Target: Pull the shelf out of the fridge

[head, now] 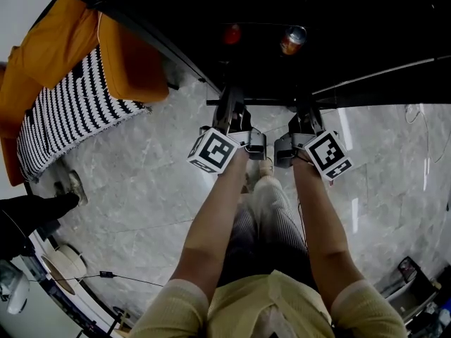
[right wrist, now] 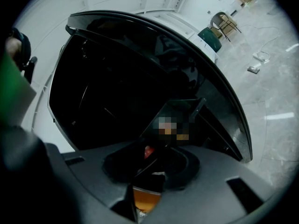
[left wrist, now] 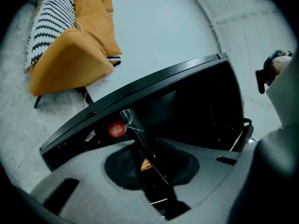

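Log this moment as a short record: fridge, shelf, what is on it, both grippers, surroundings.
fridge: open, dark inside
shelf: in the fridge, front edge toward the person
on shelf: red round thing at left, can at right
left gripper: jaws closed on the shelf's front edge, left part
right gripper: jaws closed on the same edge, right part
beside fridge: orange chair with striped cushion, on pale floor

I count two tools, the left tool [head: 231, 101] and the right tool [head: 306, 110]. There is one shelf [head: 264, 102], one red round item [head: 232, 34] and one can [head: 293, 39]. At upper left sit one orange seat [head: 130, 65] and one striped cushion [head: 70, 115].
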